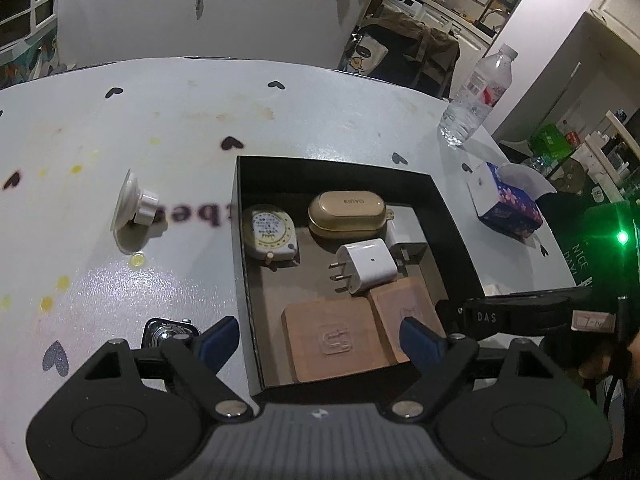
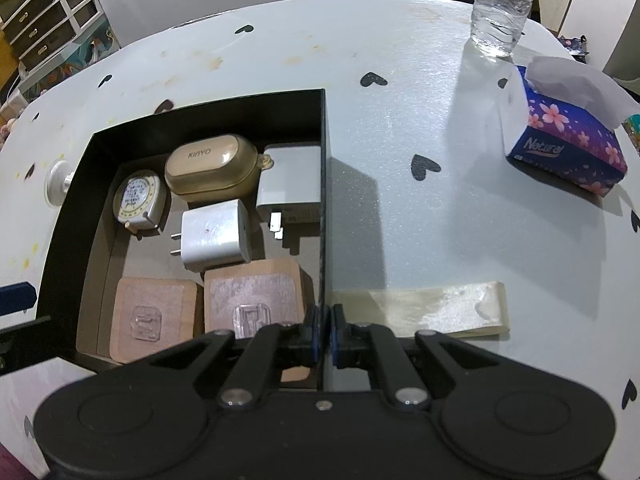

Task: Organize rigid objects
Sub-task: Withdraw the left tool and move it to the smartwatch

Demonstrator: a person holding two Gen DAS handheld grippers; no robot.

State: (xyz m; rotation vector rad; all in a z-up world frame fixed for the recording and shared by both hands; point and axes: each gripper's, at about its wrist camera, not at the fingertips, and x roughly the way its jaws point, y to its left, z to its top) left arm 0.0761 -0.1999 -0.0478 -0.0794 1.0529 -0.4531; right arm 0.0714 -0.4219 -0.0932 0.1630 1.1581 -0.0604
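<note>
The watch (image 1: 170, 332) is half hidden behind the left gripper (image 1: 320, 340). The bottle (image 2: 504, 4) is cut off at the top edge. The tape measure (image 1: 270, 232) dial print is too small to read.

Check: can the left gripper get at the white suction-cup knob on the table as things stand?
Probably yes. The left gripper is open and empty, and the suction-cup knob lies alone on bare table, left of the black box, nothing between. The right gripper is clamped on the box wall, out of the way.

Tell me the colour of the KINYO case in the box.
Gold-beige KINYO case; the right wrist view shows it best.
</note>
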